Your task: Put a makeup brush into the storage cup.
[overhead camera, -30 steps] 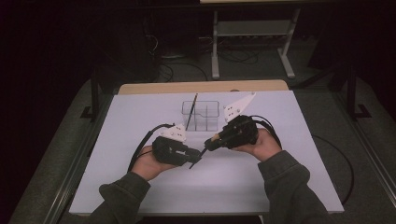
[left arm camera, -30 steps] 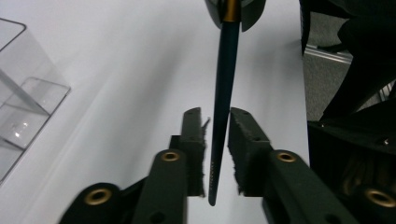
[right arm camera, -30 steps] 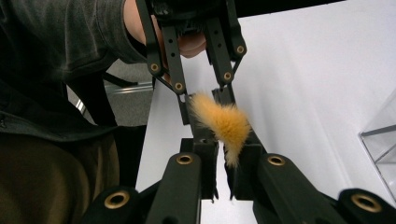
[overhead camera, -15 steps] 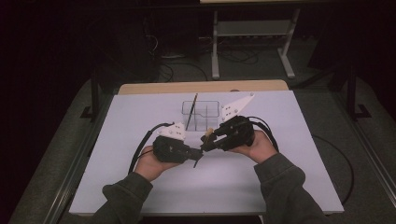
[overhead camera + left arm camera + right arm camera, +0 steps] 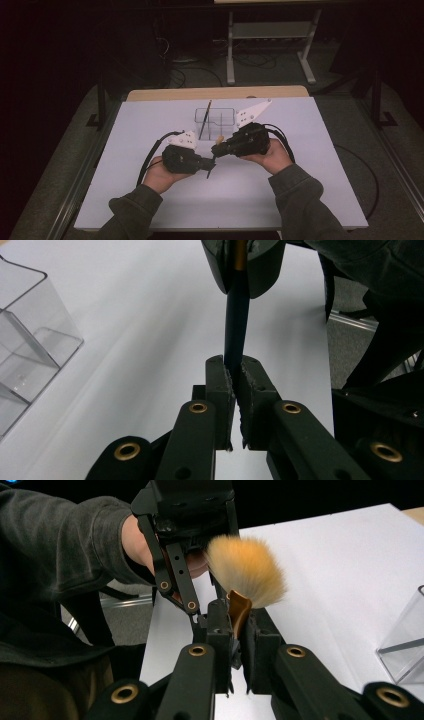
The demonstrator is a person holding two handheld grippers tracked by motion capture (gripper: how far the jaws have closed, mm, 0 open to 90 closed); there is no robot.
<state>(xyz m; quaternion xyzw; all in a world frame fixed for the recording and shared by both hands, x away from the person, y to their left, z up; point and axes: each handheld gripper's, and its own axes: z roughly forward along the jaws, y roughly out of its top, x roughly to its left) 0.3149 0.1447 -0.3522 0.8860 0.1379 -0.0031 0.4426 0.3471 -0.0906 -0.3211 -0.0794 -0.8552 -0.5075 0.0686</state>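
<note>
- Both grippers hold one brush (image 5: pixel 245 582) between them, up above the middle of the white worktop (image 5: pixel 310 200).
- The left gripper (image 5: pixel 206 163) has its jaws squeezed tight on the dark handle (image 5: pixel 235 335).
- The right gripper (image 5: pixel 218 149) has its jaws pinched on the brown metal part just under the fluffy orange hairs.
- A clear box (image 5: pixel 222 117) sits just behind, with what looks like a thin stick (image 5: pixel 205 120) leaning in it.

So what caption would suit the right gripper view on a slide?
Right gripper clamps a makeup brush at its ferrule; left gripper grips the handle.
</note>
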